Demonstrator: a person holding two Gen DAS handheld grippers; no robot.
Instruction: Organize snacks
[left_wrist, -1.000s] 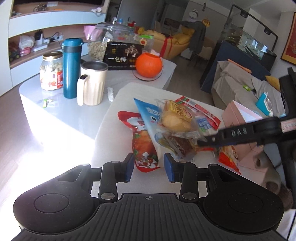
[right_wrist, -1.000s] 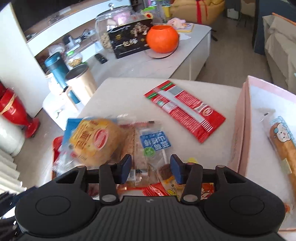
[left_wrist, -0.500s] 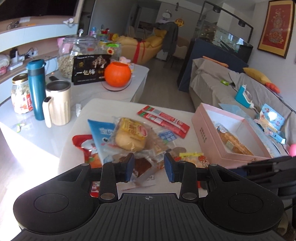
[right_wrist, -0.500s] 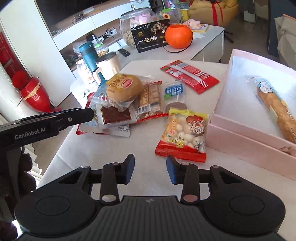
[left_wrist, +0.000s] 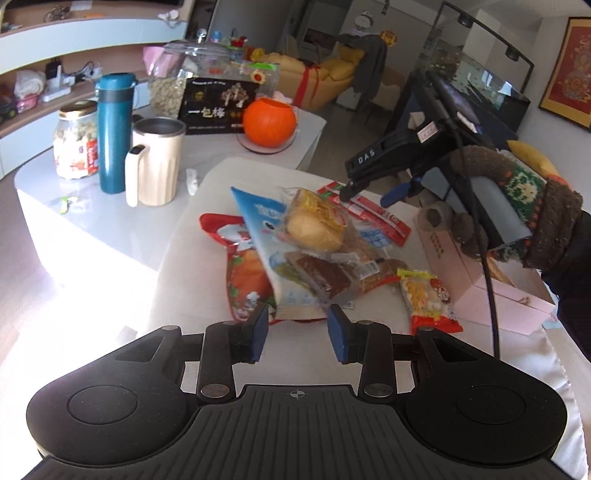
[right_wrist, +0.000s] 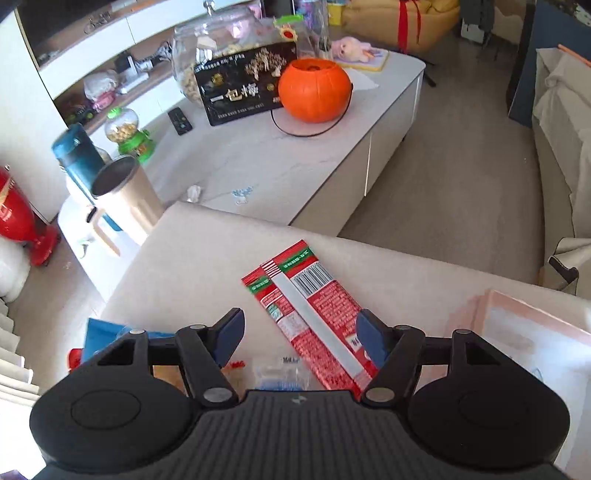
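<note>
Several snack packs lie in a pile (left_wrist: 314, 254) on the white table (left_wrist: 207, 229): a bread pack (left_wrist: 317, 225), a blue bag (left_wrist: 266, 236), a red bag (left_wrist: 243, 280) and a yellow-red candy bag (left_wrist: 428, 299). A flat red packet (right_wrist: 314, 314) lies apart, at the far side. My right gripper (right_wrist: 300, 338) is open and hovers right over this red packet; it also shows in the left wrist view (left_wrist: 369, 194). My left gripper (left_wrist: 297, 334) is open and empty at the near edge of the pile. The pink box (left_wrist: 465, 273) stands to the right.
A lower side table (right_wrist: 295, 155) behind holds an orange pumpkin bucket (right_wrist: 314, 90), a black box (right_wrist: 240, 88), a glass jar (left_wrist: 166, 81), a teal bottle (left_wrist: 112, 133), a cream mug (left_wrist: 155, 162) and a nut jar (left_wrist: 75, 140). A sofa (right_wrist: 561, 110) stands to the right.
My right gripper moved forward over the pile to the flat red packet and opened wider. My left gripper shifted back left toward the pile's near edge.
</note>
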